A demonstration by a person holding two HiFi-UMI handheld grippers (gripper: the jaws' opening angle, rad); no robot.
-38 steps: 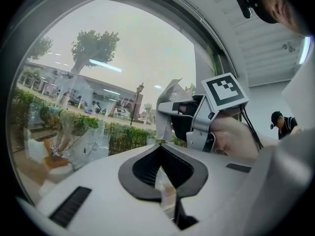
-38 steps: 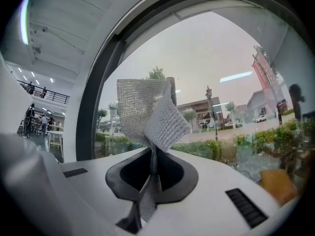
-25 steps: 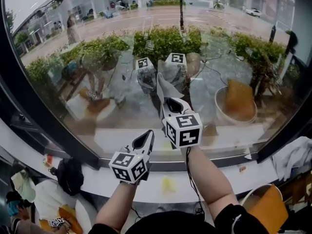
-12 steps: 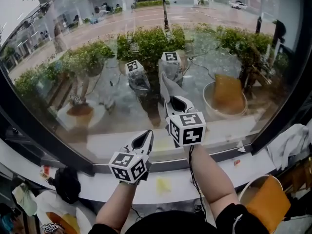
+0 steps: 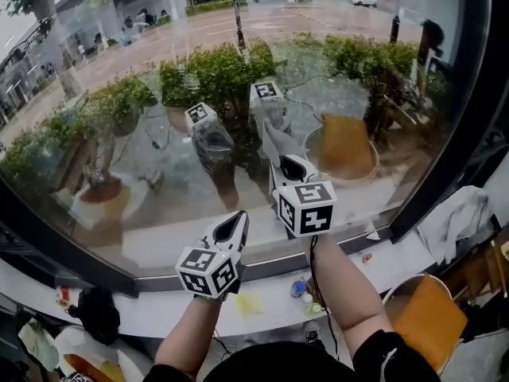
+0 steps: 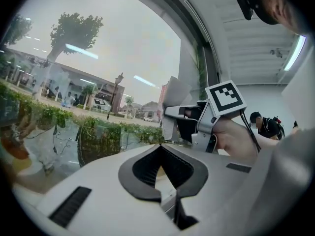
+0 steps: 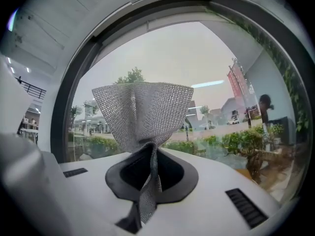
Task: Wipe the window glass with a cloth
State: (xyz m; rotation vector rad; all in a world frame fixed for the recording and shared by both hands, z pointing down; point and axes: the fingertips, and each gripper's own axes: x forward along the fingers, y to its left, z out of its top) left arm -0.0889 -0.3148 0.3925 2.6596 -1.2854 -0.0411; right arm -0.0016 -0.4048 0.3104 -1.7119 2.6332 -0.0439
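The right gripper (image 5: 285,165) is held up in front of the window glass (image 5: 143,165), above the white window sill (image 5: 151,305). Its fingers (image 7: 172,168) are clamped on a grey mesh cloth (image 7: 142,107). The cloth's lower end is pinched into a narrow strip between them, and the rest fans out upright above the tips. In the head view the cloth (image 5: 270,143) points up towards the pane, with its reflection just beyond. Whether the cloth touches the glass cannot be told.

The left gripper (image 5: 237,223) is lower and to the left, just over the sill's inner edge, well short of the cloth. In its own view the left gripper (image 6: 160,145) has its fingers together with nothing between them. It looks past the right gripper (image 6: 189,122) and its marker cube (image 6: 225,97).

Near the middle of the sill lie a yellow scrap (image 5: 247,303) and two small caps (image 5: 298,287). A white rag (image 5: 461,221) is bunched at the sill's right end. A black bag (image 5: 97,313) sits below its left end.
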